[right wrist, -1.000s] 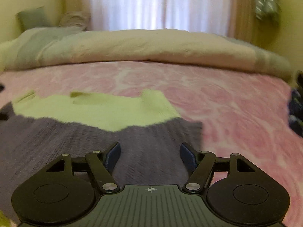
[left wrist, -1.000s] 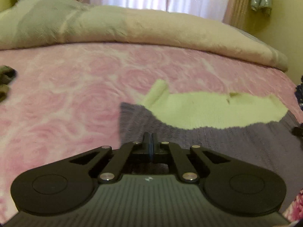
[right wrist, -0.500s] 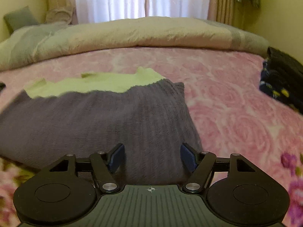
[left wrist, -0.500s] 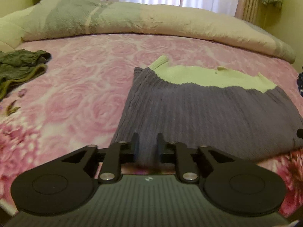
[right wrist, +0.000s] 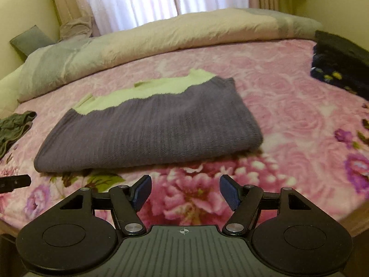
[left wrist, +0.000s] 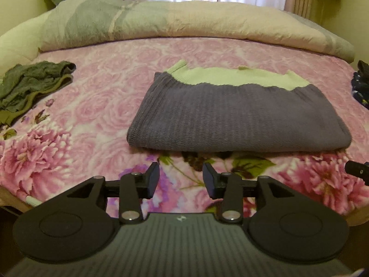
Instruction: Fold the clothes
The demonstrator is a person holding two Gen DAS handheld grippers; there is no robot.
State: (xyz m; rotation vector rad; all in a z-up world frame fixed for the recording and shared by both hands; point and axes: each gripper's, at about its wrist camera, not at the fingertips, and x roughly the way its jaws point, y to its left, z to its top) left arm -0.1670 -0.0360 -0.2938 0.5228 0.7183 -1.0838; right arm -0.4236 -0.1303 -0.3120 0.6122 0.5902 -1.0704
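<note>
Hovering over the near edge of the bed, the left gripper (left wrist: 181,177) is seen with its jaws apart; they have just been opening, and nothing lies between them. The right gripper (right wrist: 185,190) is likewise held over the near edge, jaws spread wide, nothing between them. Beneath both, the pink flowered blanket (left wrist: 92,106) is seen, large blossoms printed along its near border.

Just beyond the fingertips, apart from them, the folded sweater (left wrist: 233,113) is laid flat on the blanket. Its upper layer is grey-purple ribbed knit; a pale green part shows along its far edge. In the right wrist view the same sweater (right wrist: 150,131) is seen left of centre.

To the left of the sweater, well apart from it, a crumpled olive garment (left wrist: 30,85) is noted. At the right edge of the bed, a dark pile of clothes (right wrist: 339,62) is seen.

Farther back, a rolled beige and grey-green duvet (left wrist: 184,23) is laid across the bed. Behind it, white curtains (right wrist: 138,2) are seen.
</note>
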